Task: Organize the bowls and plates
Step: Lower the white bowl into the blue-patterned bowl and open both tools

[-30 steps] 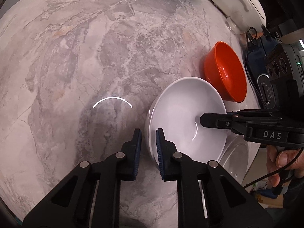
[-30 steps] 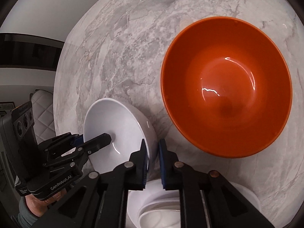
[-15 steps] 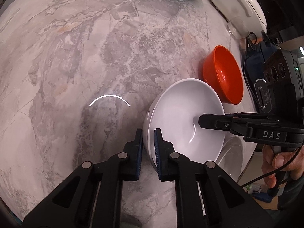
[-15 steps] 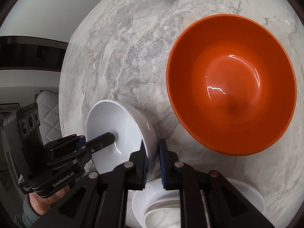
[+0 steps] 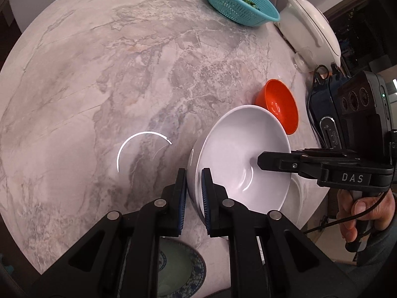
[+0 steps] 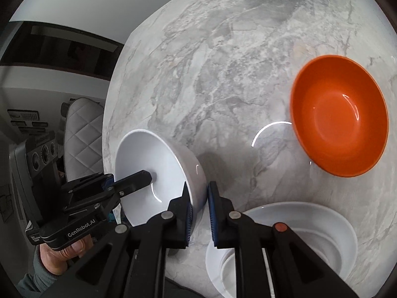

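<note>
Gripping white bowl (image 5: 238, 149) rim: both fingers clamped; labels "DAS", "GenRobot.AI"

I hold one bowl (image 5: 238, 154) between my two grippers: my left gripper (image 5: 194, 193) clamps its near-left rim, my right gripper (image 6: 198, 206) clamps the opposite rim, each with one finger inside and one outside. The bowl hangs tilted above the desk (image 5: 99, 87), clear of its top. Beyond it, toward the desk's right edge, sits a second bowl (image 5: 279, 105). Just below and to the right of the held bowl lies a stack of dishes (image 6: 310, 226) at the desk's near edge. A patterned plate (image 5: 183, 268) lies under my left gripper. At the far side stand a colander (image 5: 238, 2) and, to its right, a lidded cooker (image 5: 312, 27).
</note>
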`<state>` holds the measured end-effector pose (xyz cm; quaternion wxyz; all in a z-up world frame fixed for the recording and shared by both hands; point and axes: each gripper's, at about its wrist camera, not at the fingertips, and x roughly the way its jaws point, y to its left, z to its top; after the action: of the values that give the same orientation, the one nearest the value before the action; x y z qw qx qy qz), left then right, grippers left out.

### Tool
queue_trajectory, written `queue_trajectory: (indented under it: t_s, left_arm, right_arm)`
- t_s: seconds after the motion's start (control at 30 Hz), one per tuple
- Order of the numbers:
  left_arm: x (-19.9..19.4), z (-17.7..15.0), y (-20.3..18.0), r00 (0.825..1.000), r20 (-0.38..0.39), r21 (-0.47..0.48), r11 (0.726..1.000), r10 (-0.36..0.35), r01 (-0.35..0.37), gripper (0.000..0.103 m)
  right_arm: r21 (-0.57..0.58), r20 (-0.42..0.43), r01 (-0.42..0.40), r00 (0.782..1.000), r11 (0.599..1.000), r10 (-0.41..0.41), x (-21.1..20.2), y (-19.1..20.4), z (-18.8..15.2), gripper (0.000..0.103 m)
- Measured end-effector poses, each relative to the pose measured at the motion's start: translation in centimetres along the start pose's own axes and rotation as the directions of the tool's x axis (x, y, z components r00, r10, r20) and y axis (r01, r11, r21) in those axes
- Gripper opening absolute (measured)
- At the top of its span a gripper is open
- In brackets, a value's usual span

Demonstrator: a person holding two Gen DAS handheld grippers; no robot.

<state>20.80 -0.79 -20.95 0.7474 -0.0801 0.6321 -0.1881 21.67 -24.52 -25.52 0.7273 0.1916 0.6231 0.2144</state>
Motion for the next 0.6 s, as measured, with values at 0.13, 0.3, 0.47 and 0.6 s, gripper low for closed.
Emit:
queue_trajectory:
  t_s: [0.13, 0.3, 0.47, 0.6]
  left_arm:
    - [-3.4, -3.1, 1.5, 0.999, 0.043, -0.066, 0.998, 0.014, -0.011, 0.010]
    - [-6.6, -7.6, 3.6, 0.996, 0.083, -0.159, 0.987, 0.038, -0.025, 0.010]
    - [-7.4, -12.4, 5.7, 0.994, 0.090, -0.258, 0.966, 0.055, -0.031, 0.010]
    - [-6.1, -15.9, 7.3, 0.995, 0.075, -0.325, 0.945, 0.064, -0.036, 0.010]
  right_arm:
    - [-0.082, -0.024, -0.028, 0.999, 0.996, 0.026, 0.2, 3.4, -0.9, 0.015]
    - [-0.189, -0.079, -0.054, 0.996, 0.980, 0.040, 1.2, 7.3, -2.4, 0.016]
    - [-0.275, -0.150, -0.068, 0.988, 0.959, 0.027, 3.3, 9.9, -4.5, 0.016]
    - [-0.313, -0.206, -0.065, 0.979, 0.948, -0.001, 5.6, 10.9, -6.3, 0.016]
